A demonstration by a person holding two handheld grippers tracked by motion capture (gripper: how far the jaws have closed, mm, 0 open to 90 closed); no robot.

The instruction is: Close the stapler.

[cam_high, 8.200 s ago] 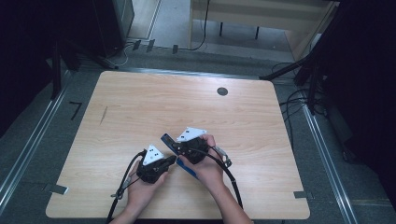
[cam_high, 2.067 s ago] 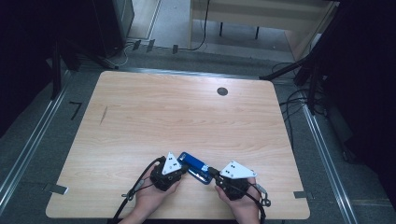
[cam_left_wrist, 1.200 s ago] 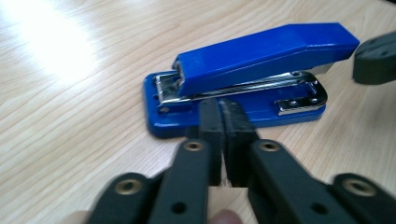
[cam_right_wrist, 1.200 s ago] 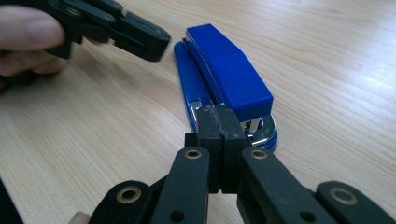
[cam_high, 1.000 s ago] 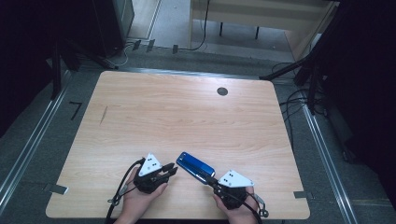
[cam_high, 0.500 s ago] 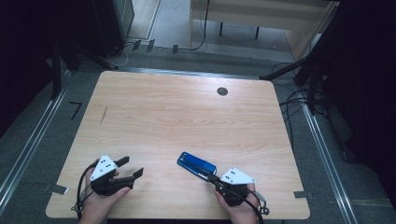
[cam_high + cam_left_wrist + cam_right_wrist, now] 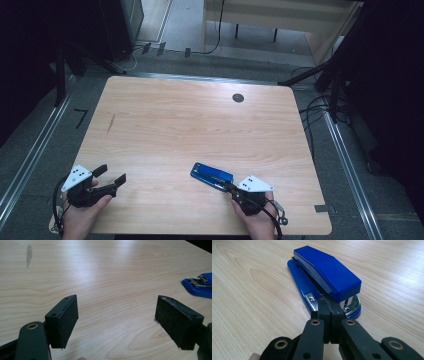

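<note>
Showing a stiff, smooth-shelled blue stapler lying near the tabletop front edge, right claw clenched at its tail, left claw released, just opened, empty.

This looks like a lab or a recording room set up for test work, not a home. A pale wood-grain rectangular table with rounded corners and a small round dark cable port stands alone on grey floor carpet. Silver metal rails run along the floor on both sides of it, as for a frame or rig. Black cables trail over the floor at the right and behind the table, and dark stands or posts rise at the left. A light wooden desk stands at the back. The surroundings are dark and bare, with no household furnishings in sight.
</note>
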